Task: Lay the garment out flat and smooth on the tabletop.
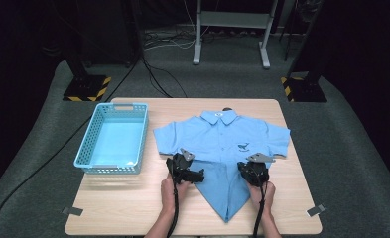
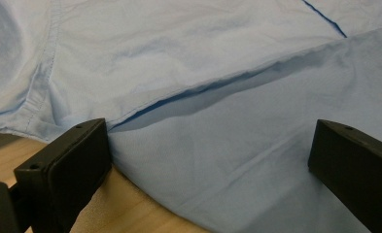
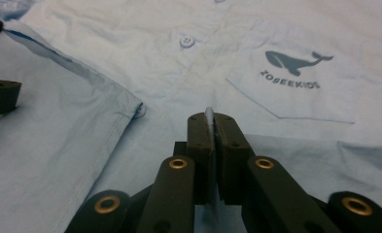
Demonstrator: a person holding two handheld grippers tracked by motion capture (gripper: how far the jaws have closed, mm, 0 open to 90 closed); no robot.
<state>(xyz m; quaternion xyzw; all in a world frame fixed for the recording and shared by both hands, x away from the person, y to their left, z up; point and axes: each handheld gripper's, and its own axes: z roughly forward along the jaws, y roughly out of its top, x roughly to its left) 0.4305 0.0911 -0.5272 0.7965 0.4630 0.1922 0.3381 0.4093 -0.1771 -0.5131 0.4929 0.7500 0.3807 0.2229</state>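
With the light-blue short-sleeved shirt (image 1: 221, 144) lying face-up at the worktop (image 1: 108, 208) centre, the right gripper (image 3: 212, 127), jaws clenched on a fabric fold, should lift evenly while the left gripper (image 1: 185, 167), jaws released astride the left folded edge, secures its hold.

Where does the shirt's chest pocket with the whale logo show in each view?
High view: chest pocket right of centre, just above the right gripper.
Left gripper view: not in it.
Right gripper view: upper right, beyond the shut fingers pinching shirt cloth.
Shared landmark: the folded-in lower shirt flap.
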